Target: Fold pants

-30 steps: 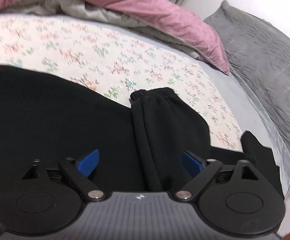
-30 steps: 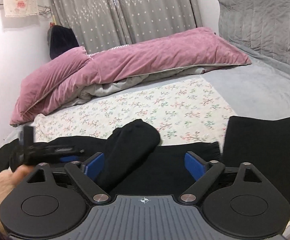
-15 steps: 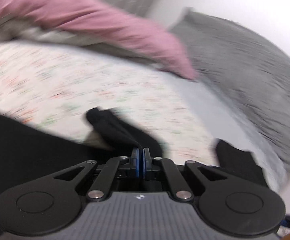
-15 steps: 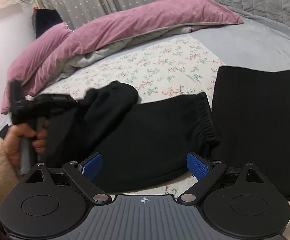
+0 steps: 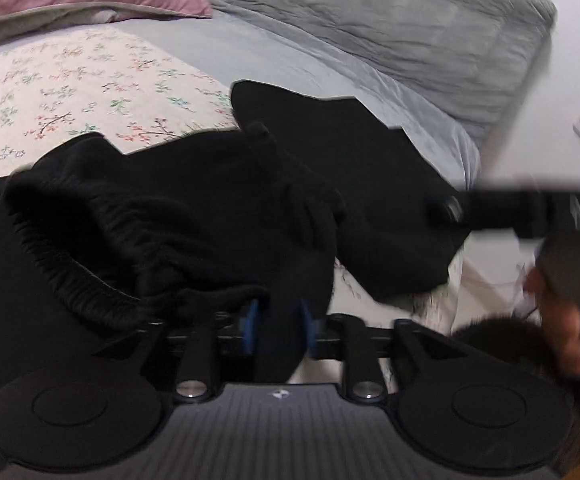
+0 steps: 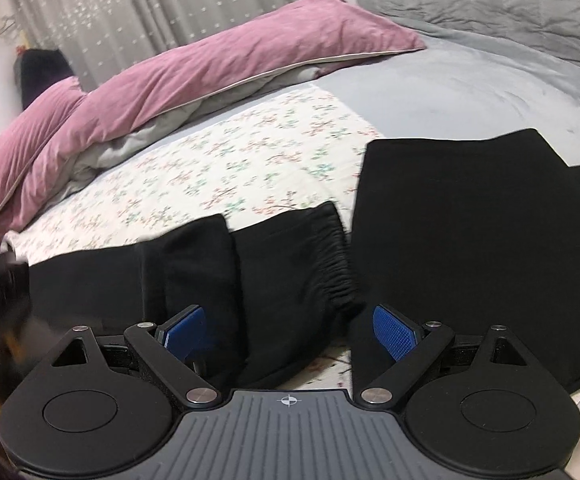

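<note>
swung rightward since half a second ago, with the pinched cloth carried along.

left wrist view: left hand-held gripper [image 5: 277,330] clamped on a fold of the black pants [image 5: 193,216], blue pads nearly together with dark fabric bunched between them. elastic waistband gathered just ahead and to the left of the fingers, lifted off the bed [image 5: 330,64]. further ahead to the right, a second black garment [image 5: 370,184] lying flat on the sheet. far right, blurred, the other tool's handle and a hand around it.

right wrist view: right hand-held gripper [image 6: 290,330] wide apart, holding nothing, hovering low over the pants [image 6: 281,272]. doubled leg section straight ahead between the fingers, gathered edge toward the right finger. flat black garment [image 6: 470,240] just beyond the right finger, beside the pants. floral sheet [image 6: 229,168] and pink duvet [image 6: 169,80] well ahead.

likely step: carrying one end of the pants across for a fold. next move calls for laying the carried end down in line with the lower layer, then releasing, with the free tool ready to pin or smooth.
</note>
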The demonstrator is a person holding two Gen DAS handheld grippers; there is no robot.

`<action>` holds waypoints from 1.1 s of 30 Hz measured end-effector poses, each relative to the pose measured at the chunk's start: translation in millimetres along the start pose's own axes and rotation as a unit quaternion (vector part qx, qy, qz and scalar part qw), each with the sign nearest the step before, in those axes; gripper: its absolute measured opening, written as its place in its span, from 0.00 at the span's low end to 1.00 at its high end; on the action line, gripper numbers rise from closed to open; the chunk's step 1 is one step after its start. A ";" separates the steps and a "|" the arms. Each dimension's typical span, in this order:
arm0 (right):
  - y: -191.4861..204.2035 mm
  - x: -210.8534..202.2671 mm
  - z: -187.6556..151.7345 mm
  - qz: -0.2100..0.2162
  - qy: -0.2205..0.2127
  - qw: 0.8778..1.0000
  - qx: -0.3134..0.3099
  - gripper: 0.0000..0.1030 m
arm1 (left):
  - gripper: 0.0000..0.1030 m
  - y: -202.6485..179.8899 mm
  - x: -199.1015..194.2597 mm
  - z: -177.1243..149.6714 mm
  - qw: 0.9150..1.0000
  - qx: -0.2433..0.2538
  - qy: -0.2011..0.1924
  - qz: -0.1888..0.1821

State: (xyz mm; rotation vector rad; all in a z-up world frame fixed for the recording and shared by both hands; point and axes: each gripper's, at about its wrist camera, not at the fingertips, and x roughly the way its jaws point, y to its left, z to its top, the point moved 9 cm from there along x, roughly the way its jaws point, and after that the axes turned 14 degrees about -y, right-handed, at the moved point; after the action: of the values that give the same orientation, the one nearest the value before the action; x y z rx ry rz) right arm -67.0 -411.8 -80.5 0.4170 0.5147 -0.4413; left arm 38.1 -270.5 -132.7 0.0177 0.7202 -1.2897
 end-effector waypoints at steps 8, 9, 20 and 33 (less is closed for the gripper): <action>27.6 14.7 2.4 0.035 0.004 0.997 -0.074 0.90 | 0.73 15.2 -59.2 18.4 0.995 0.014 -0.070 0.063; 34.7 17.9 2.0 0.039 0.004 0.995 -0.088 0.90 | 0.73 22.9 -68.4 18.8 0.994 0.019 -0.074 0.082; 113.7 25.0 -20.1 0.102 -0.016 0.962 -0.252 0.88 | 0.76 108.6 -153.5 -5.8 0.971 -0.007 -0.077 0.225; 150.3 63.0 -67.8 0.102 0.016 0.921 -0.376 0.64 | 0.76 140.4 -201.2 -54.6 0.959 0.017 -0.019 0.282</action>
State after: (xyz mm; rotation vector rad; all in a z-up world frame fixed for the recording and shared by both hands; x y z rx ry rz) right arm 31.7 -273.6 -128.8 -0.2662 0.6230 -0.0133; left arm 116.1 -31.5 -128.4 0.2115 0.6021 -0.7528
